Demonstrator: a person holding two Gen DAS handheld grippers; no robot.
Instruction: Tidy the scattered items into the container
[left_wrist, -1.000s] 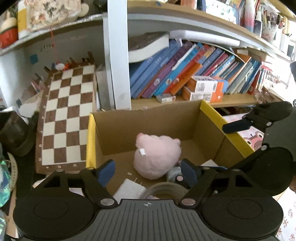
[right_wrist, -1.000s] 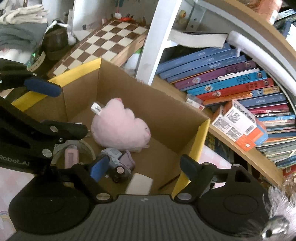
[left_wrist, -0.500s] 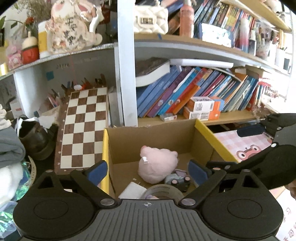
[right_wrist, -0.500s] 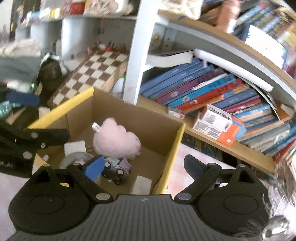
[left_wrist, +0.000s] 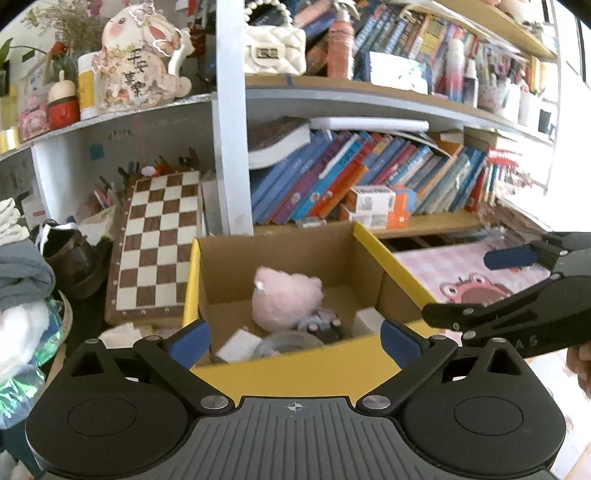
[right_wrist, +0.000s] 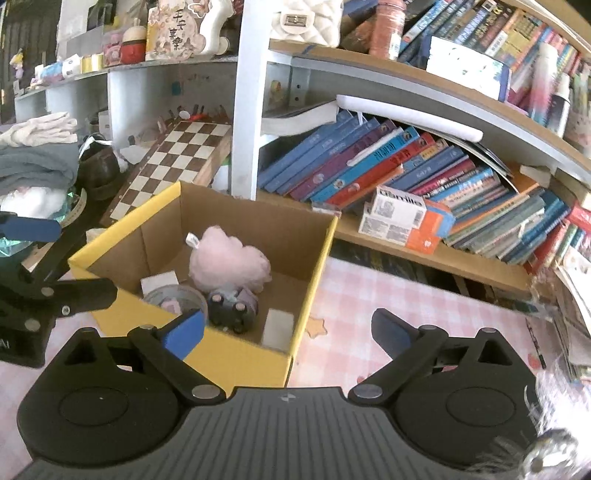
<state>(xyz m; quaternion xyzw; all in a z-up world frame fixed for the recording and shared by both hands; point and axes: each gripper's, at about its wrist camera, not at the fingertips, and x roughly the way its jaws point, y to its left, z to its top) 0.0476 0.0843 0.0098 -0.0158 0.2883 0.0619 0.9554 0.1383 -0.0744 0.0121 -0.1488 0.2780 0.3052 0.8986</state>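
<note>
The left gripper (left_wrist: 295, 338) is showing a dark grey ribbed body with a small crosshair mark at its front edge, flanked by two round black discs. Black linkage arms are running forward from silver screws to blue pads (left_wrist: 190, 341) — the jaws are opening, nothing between them. The right gripper (right_wrist: 288, 330) is wearing the same build: ribbed grey body, black discs, silver screws, blue pads (right_wrist: 184, 330) — also opening and empty. White letters are showing on its black side.
</note>
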